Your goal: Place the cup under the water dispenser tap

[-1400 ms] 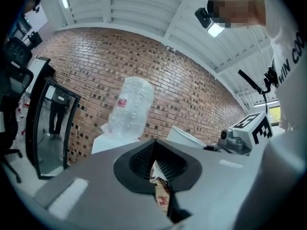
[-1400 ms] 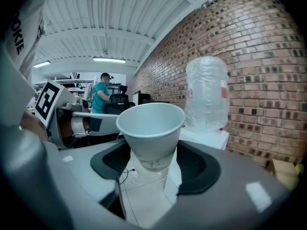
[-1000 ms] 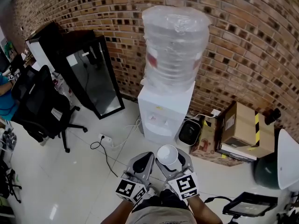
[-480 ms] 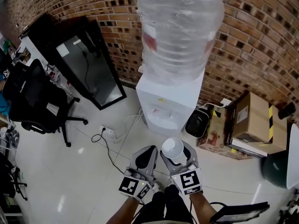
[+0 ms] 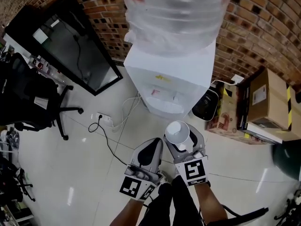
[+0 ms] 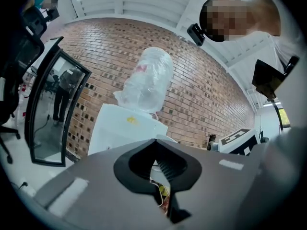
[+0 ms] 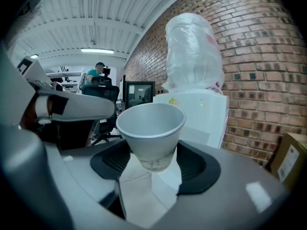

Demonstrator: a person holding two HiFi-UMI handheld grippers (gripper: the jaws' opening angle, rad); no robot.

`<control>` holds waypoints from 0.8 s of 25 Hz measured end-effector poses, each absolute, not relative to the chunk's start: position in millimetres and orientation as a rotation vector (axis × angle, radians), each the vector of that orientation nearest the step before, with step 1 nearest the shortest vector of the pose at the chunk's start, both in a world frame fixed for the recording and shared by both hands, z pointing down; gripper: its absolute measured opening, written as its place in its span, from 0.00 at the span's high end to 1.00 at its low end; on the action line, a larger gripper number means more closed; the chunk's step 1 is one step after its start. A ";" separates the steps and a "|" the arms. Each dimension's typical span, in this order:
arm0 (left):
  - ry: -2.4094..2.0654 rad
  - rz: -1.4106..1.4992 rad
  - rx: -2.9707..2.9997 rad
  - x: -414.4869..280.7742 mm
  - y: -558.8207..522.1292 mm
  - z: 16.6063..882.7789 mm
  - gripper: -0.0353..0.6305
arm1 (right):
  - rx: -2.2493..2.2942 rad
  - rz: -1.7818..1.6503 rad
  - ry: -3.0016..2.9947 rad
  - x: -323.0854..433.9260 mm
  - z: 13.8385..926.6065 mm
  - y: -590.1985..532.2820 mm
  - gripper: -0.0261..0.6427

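Head view: the water dispenser (image 5: 169,74) fills more of the upper centre than a second ago, so we are nearing it. The cup (image 5: 178,132) sits at lower centre, below the tap recess (image 5: 164,100). Left gripper view: the left gripper (image 6: 154,145) is closed and empty. Right gripper view: the right gripper (image 7: 153,164) clamps the upright cup's lower wall at mid-frame.

Brick wall (image 5: 263,27): red and dark bricks, running across the top of the head view.
Floor (image 5: 70,173): glossy white tiles catching the light.
Glass cabinet (image 5: 70,46): black-framed, standing against the brick at left.
Office chair (image 5: 33,102): black, on castors, near the cabinet.
Power strip (image 5: 104,119): white, lying on the tiles, with a black cable (image 5: 110,147) trailing from it.
Cardboard box (image 5: 270,102): brown with yellow-and-black tape, against the wall at right.
Black container (image 5: 207,105): on the floor, left of the box.
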State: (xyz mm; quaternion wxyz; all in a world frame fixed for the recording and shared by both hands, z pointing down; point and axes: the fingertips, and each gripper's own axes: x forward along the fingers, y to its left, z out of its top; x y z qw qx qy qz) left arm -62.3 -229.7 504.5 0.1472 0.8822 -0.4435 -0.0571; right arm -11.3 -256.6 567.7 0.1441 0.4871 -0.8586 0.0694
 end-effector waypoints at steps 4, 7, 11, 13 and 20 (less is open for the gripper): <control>-1.265 -0.159 2.534 -59.0 -235.1 529.9 0.96 | 1.407 0.216 -2.462 -6.2 605.0 -265.5 0.50; -1.242 -0.144 2.551 -54.0 -237.4 548.8 0.96 | 1.409 0.226 -2.449 -5.0 631.3 -274.1 0.50; -1.221 -0.093 2.526 -49.8 -232.9 580.3 0.96 | 1.393 0.241 -2.438 -3.8 667.9 -282.4 0.50; -1.213 -0.074 2.519 -49.8 -229.6 591.6 0.96 | 1.383 0.260 -2.433 -3.8 684.6 -287.3 0.50; -1.220 -0.039 2.481 -60.9 -223.3 618.5 0.96 | 1.362 0.273 -2.403 -3.7 732.1 -317.0 0.50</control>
